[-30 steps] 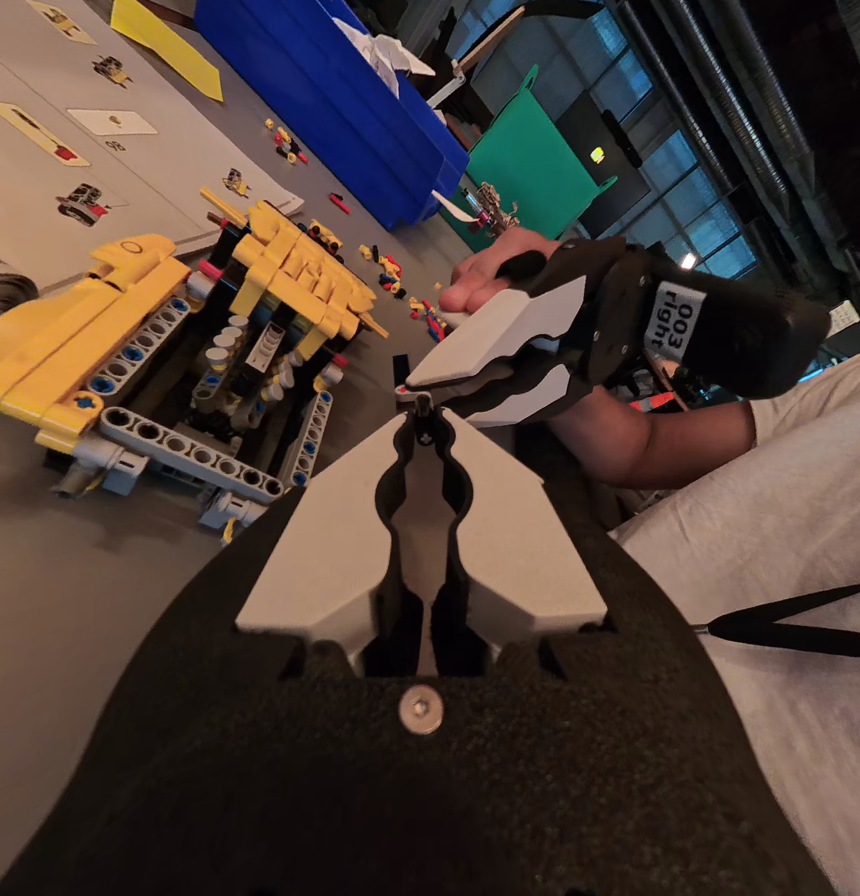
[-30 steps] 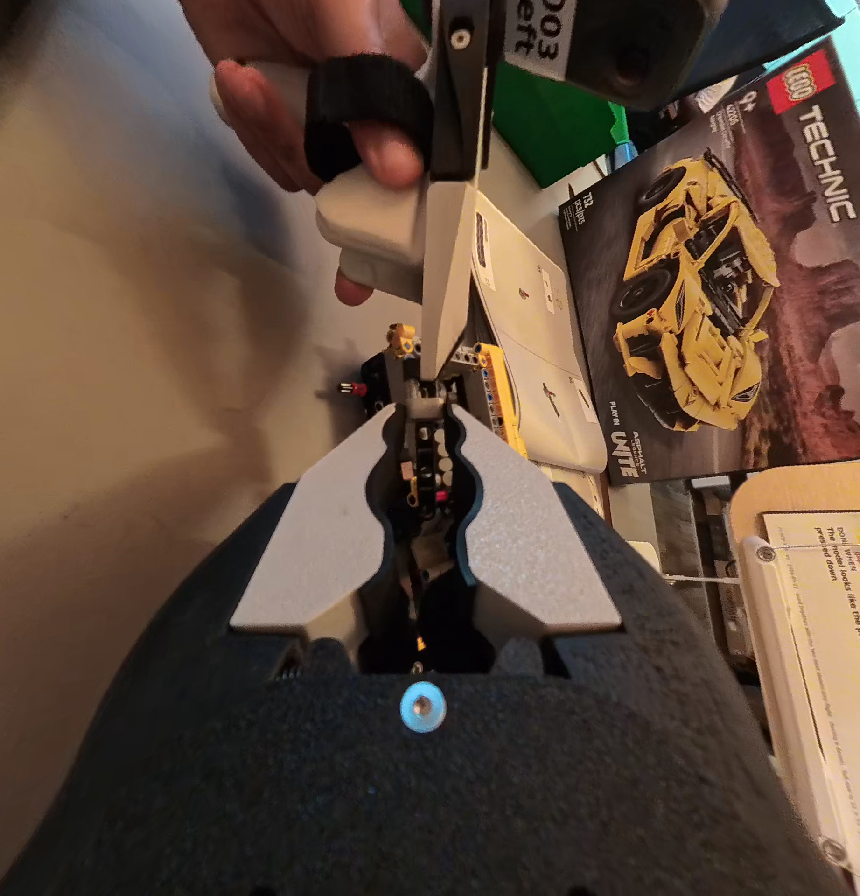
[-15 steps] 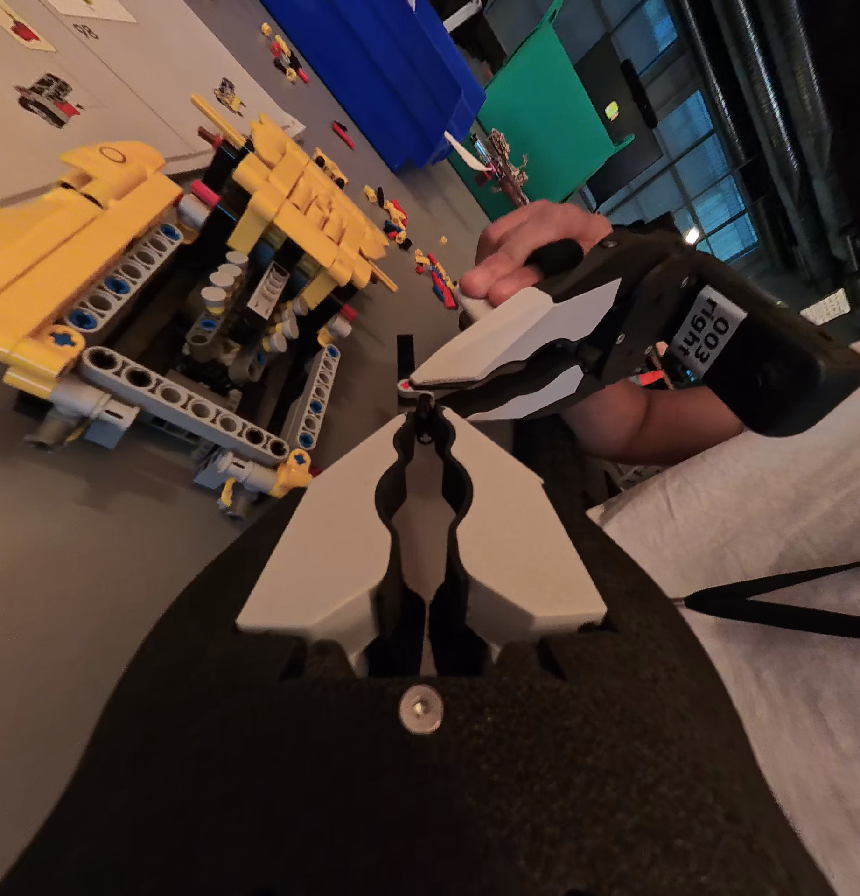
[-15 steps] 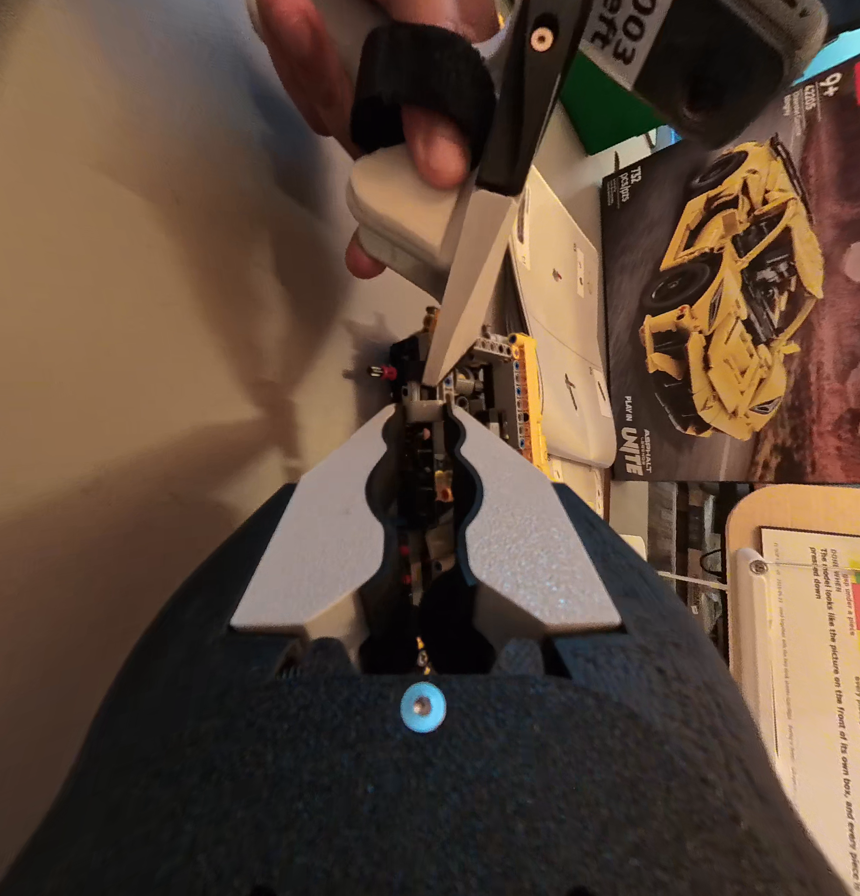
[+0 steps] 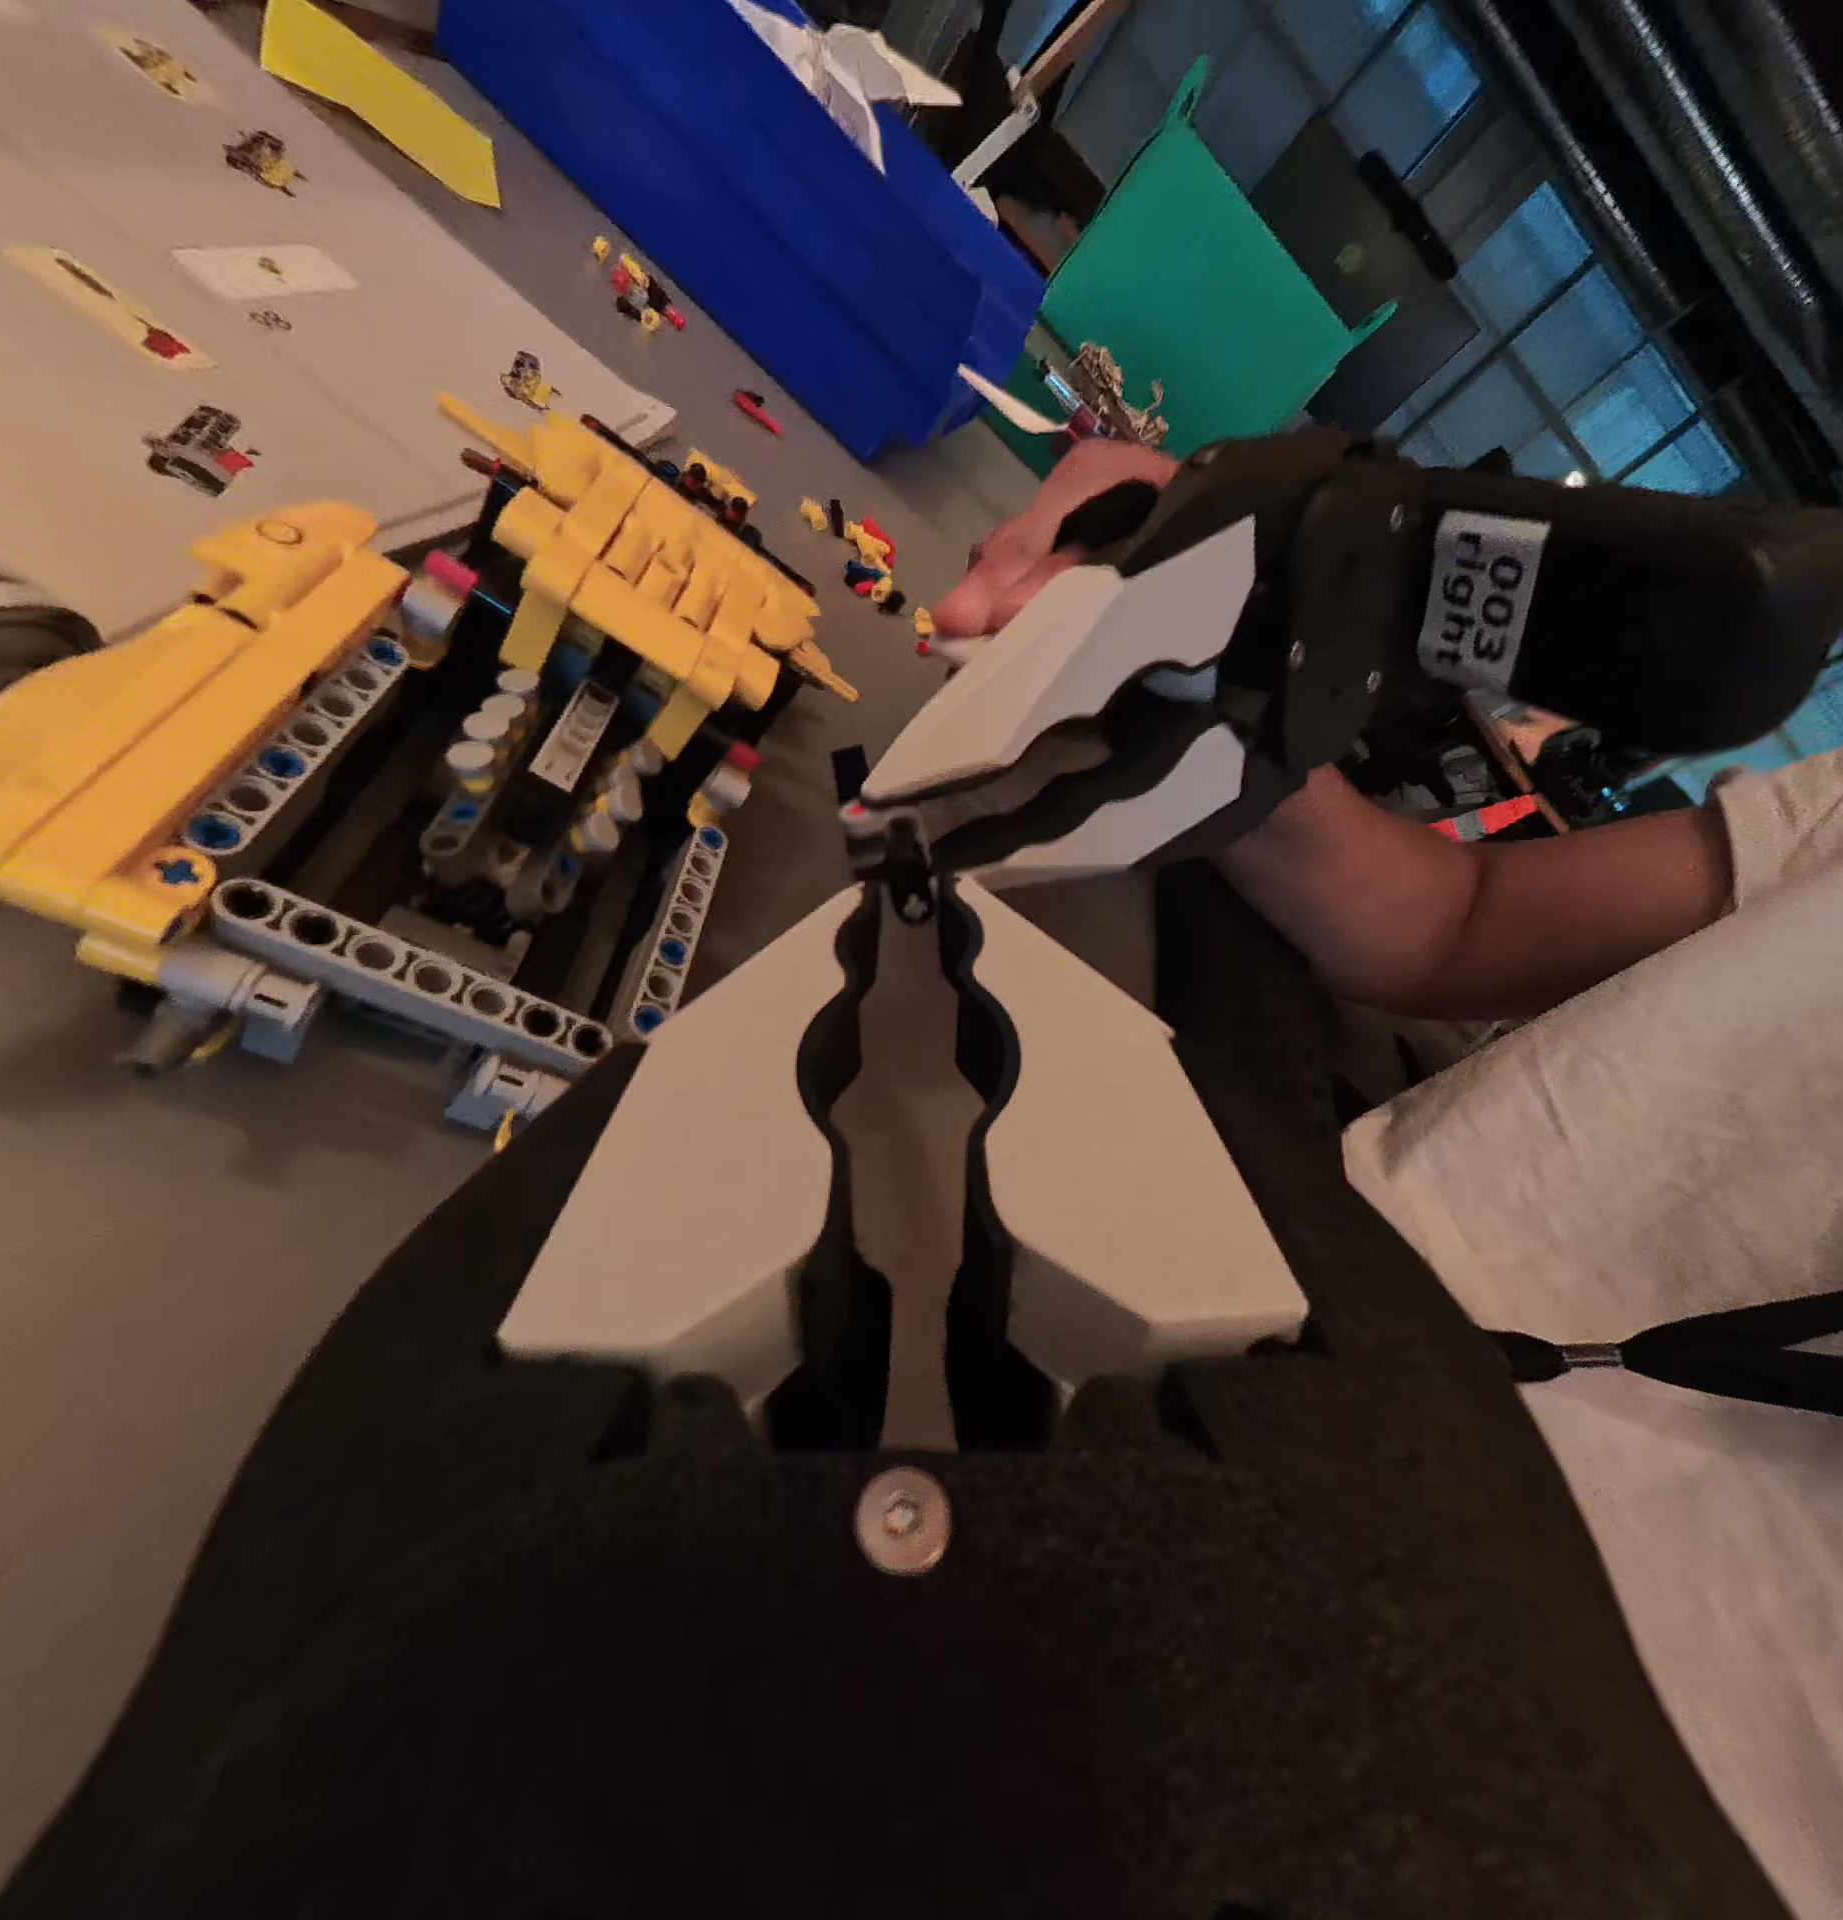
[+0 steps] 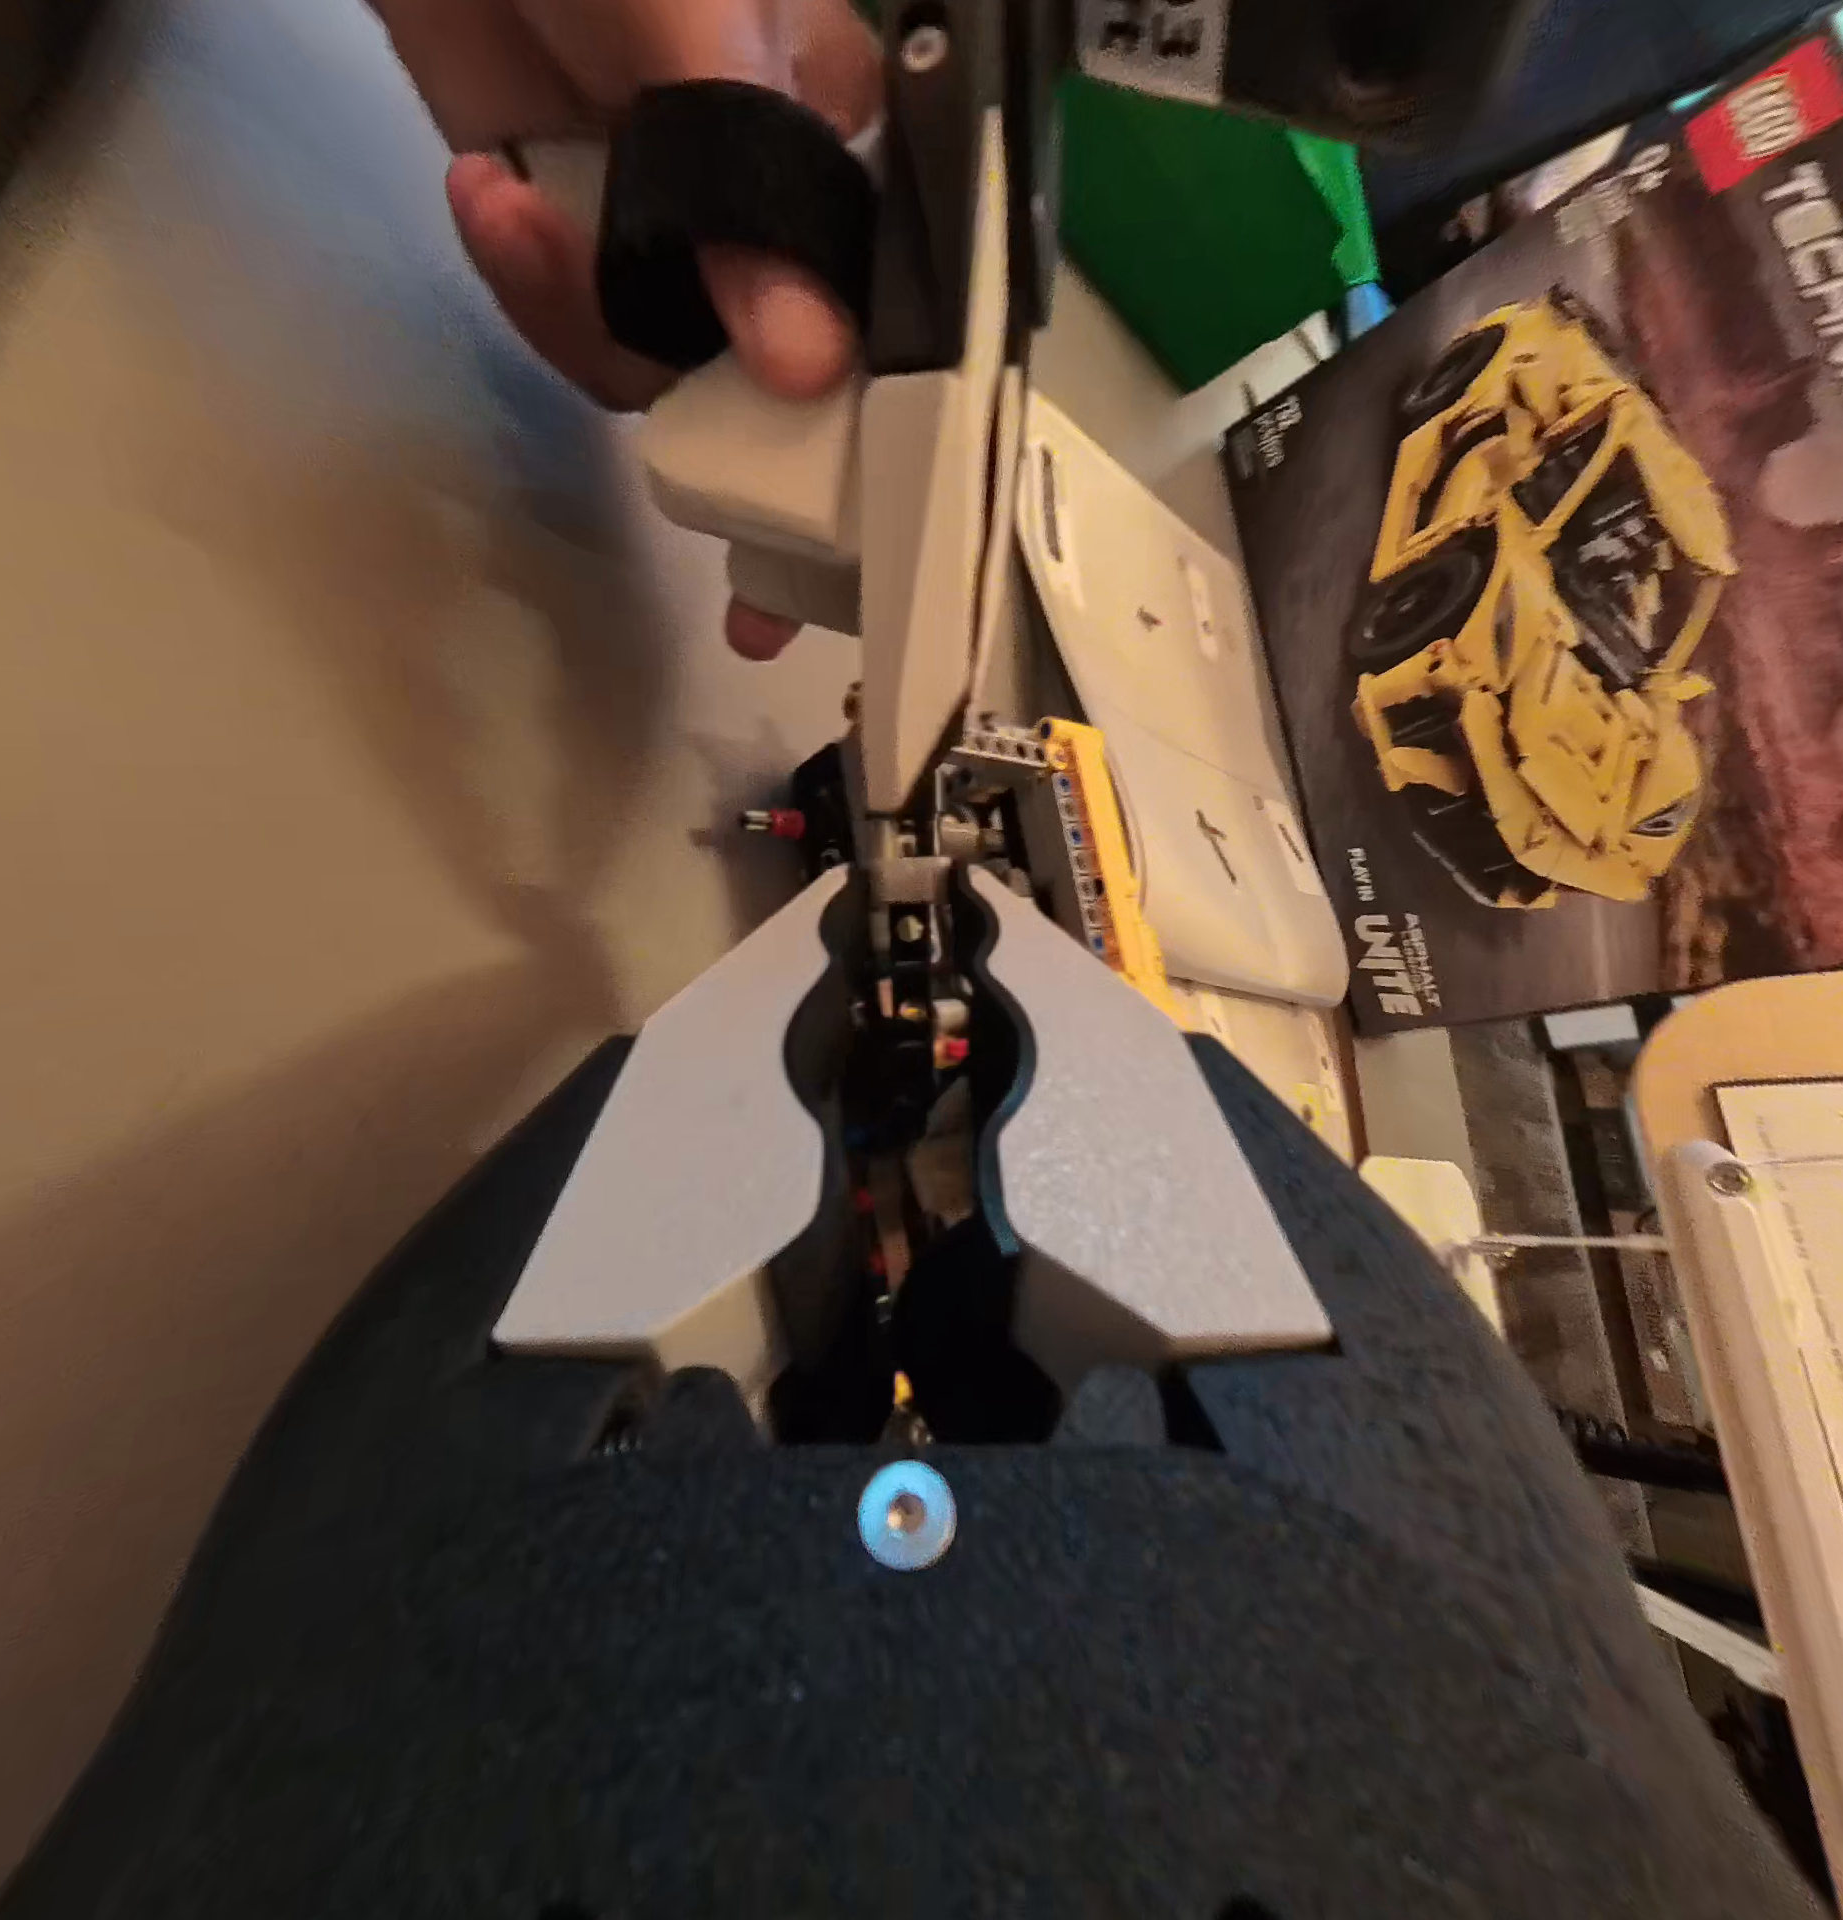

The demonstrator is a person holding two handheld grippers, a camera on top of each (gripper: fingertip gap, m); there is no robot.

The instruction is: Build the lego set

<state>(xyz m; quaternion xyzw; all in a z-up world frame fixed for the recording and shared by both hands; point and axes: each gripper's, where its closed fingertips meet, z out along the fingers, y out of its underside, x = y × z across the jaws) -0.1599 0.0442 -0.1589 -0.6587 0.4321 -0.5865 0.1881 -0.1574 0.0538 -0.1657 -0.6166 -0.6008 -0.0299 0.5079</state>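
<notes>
both claws remain tip to tip, left claw (image 5: pixel 904 902) and right claw (image 6: pixel 901 883) each pinching one small grey-black piece (image 5: pixel 901 864) above the counter (image 5: pixel 117 1299); view swung back, joining unfinished.

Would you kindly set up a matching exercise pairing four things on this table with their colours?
Things:
1. bin
2. car model
3. long beam
4. folder

Colours:
a. grey
b. green
c. blue
d. yellow

Pairs: 1-c, 2-d, 3-a, 4-b
</notes>
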